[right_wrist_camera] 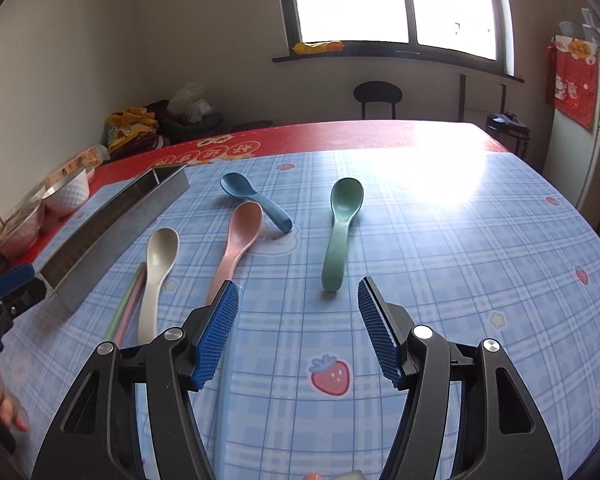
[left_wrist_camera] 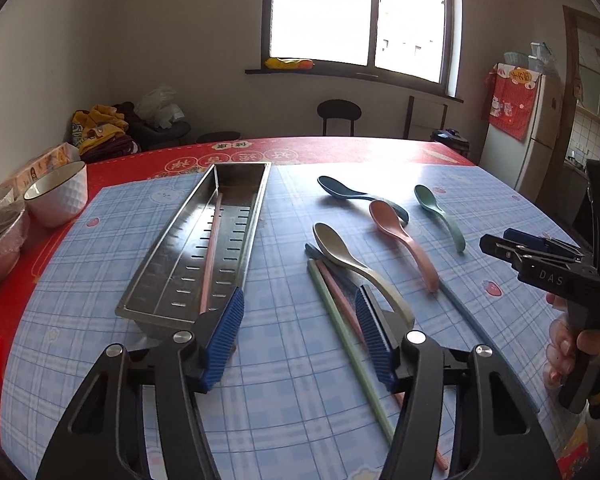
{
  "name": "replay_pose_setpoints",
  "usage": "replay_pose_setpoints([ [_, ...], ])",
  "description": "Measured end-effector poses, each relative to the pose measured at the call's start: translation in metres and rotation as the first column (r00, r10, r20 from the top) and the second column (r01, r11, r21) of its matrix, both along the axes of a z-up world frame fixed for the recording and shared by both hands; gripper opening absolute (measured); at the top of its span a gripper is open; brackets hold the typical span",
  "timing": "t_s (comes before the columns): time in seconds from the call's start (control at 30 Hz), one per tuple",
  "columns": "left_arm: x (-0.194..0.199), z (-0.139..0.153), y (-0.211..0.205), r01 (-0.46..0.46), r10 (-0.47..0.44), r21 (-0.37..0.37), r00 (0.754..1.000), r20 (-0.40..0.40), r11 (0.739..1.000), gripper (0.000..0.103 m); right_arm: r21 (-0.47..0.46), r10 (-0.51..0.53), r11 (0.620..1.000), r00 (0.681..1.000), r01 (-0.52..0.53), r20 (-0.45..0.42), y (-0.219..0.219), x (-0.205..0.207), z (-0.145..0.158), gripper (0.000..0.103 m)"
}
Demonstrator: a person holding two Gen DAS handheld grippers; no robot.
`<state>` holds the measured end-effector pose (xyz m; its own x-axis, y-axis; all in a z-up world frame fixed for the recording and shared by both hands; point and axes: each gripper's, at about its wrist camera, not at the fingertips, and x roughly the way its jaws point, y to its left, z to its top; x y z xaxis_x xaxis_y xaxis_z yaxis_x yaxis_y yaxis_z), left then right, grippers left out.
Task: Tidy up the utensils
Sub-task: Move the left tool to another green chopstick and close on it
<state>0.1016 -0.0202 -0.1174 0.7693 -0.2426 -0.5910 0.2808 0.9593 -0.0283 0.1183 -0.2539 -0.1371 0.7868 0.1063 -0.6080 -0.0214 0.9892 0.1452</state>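
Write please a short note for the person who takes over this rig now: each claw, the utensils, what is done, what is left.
Left claw: open, empty, over the loose chopsticks.
Right claw: open, empty, near the green spoon.
Done: one pink chopstick lies in the steel tray.
Left: beige spoon, pink spoon, blue spoon, green spoon and loose chopsticks, all on the checked cloth.

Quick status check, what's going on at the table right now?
Left gripper and right gripper open, empty. One pink chopstick in metal tray. Four spoons still out. Nothing blocking.
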Motion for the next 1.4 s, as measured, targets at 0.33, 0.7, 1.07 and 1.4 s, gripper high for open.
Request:
replay_pose_setpoints([
  [0.33,0.013,-0.025,-0.033,-0.007,0.018,0.110,0.995,-0.100,0.994,0.042,0.035,-0.014,0.999,1.000,0.014,-0.008,-0.007,0.002,-0.003,0.061],
  [0.7,0.031,-0.041,-0.044,0.001,0.026,0.146,0.984,-0.178,0.989,0.023,0.085,-0.002,0.996,1.000,0.004,-0.028,-0.013,0.004,-0.006,0.061],
  [1.07,0.041,-0.048,-0.042,0.037,-0.009,0.112,0.971,-0.241,0.993,0.016,0.068,0.012,0.998,0.999,-0.010,-0.032,-0.008,0.005,-0.006,0.061],
  [1.4,0.039,-0.047,-0.038,0.018,0.003,0.093,0.974,-0.226,0.996,0.007,0.080,0.017,0.997,0.999,-0.013,-0.049,-0.008,0.007,-0.008,0.061],
])
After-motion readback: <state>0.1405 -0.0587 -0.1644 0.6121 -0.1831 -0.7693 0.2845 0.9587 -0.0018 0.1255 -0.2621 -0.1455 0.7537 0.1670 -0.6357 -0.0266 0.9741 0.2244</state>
